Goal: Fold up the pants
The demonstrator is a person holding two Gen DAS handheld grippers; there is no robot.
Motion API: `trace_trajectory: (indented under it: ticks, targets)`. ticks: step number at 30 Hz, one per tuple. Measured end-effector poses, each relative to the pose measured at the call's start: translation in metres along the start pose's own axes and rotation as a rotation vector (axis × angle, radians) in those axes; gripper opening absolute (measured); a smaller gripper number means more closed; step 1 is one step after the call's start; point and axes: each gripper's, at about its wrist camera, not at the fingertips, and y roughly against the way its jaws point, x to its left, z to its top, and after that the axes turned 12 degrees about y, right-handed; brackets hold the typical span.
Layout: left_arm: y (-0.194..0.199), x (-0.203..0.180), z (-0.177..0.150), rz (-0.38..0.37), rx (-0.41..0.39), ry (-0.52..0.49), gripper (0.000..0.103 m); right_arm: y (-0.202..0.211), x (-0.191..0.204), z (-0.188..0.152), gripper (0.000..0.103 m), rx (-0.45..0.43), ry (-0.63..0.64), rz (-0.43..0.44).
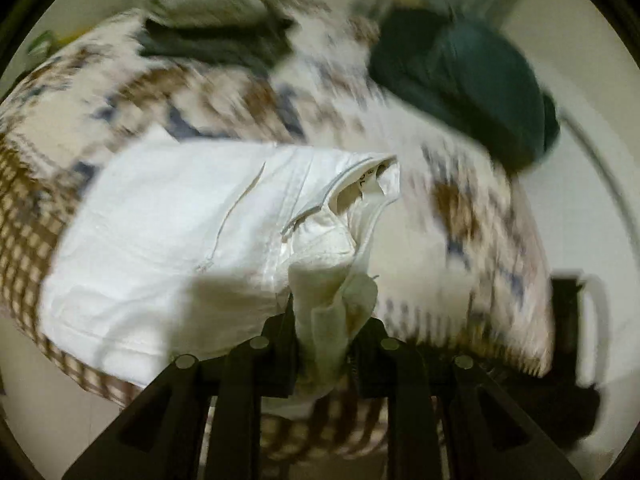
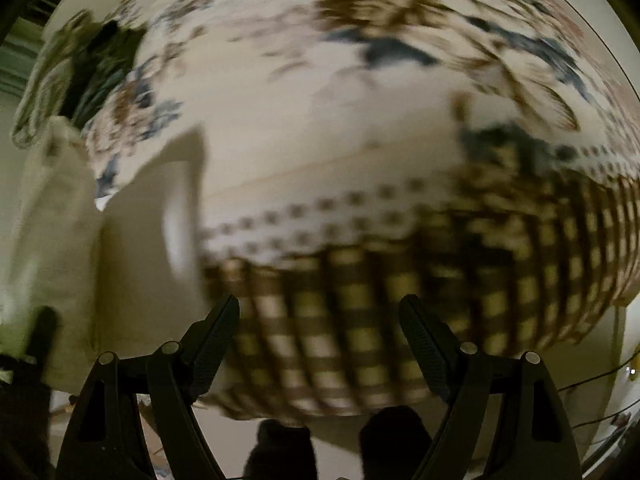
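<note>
Left wrist view has our left tool (image 1: 326,320) pinching a bunched corner of the white pants (image 1: 172,232) lying on the patterned bedspread (image 1: 240,100), right tool (image 2: 320,320) wide and empty, so honestly that skimpy bite could slip and wreck the fold.

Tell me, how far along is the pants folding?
Midway, seemingly. The white pants already lie doubled over on the patterned bedspread. The left claw pinches a fabric edge; the right claw hangs open, holding nothing. Further folds and adding them to the folded stack look left.
</note>
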Motion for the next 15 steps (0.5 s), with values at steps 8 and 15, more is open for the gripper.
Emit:
trace_trajectory:
  ticks: [8,15]
  targets:
    - [-0.005,-0.022,-0.005,0.074,0.148,-0.019,0.08,0.006,-0.048,0.002,0.085,-0.006,-0.042,0.202]
    - [0.034,0.02,0.043,0.277,0.02,0.012,0.092,-0.017,-0.005,0.043,0.101,-0.016,-0.003,0.472]
